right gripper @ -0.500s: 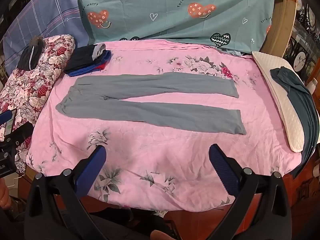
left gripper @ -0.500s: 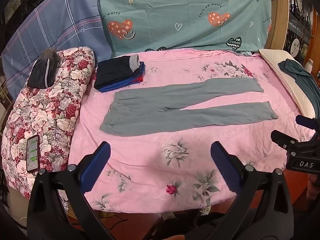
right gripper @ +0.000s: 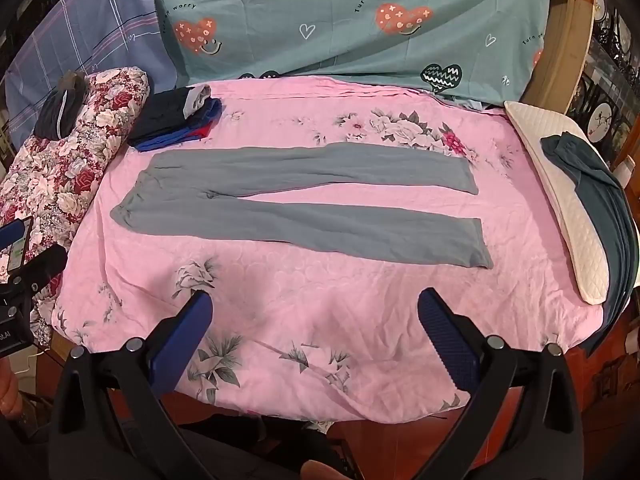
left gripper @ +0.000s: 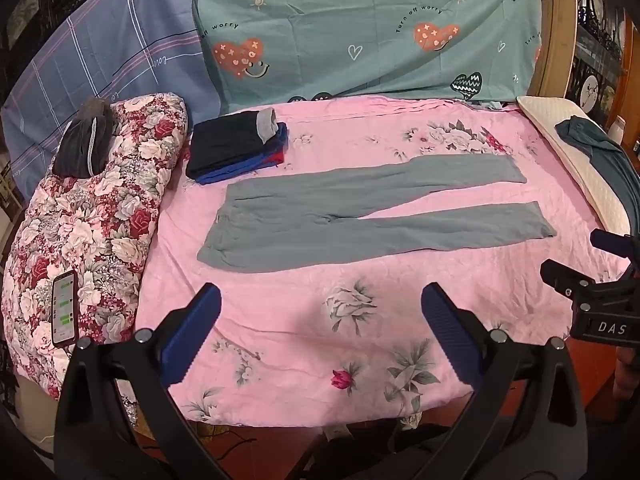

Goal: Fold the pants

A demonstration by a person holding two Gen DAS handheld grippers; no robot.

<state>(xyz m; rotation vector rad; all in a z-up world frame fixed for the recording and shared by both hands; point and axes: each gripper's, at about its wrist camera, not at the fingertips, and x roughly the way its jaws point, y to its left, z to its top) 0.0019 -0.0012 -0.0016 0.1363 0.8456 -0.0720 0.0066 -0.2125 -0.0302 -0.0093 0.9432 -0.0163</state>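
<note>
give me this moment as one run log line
stage: fold not begun | grey pants: flat, legs apart on pink sheet | left gripper: open, empty | right gripper: open, empty

Both wrist views angled down from bedside, sharing the pants [left gripper: 360, 216].

Grey pants [left gripper: 360, 216] flat on pink sheet [left gripper: 304, 340], wide-open left tongs [left gripper: 320, 336] above.
</note>
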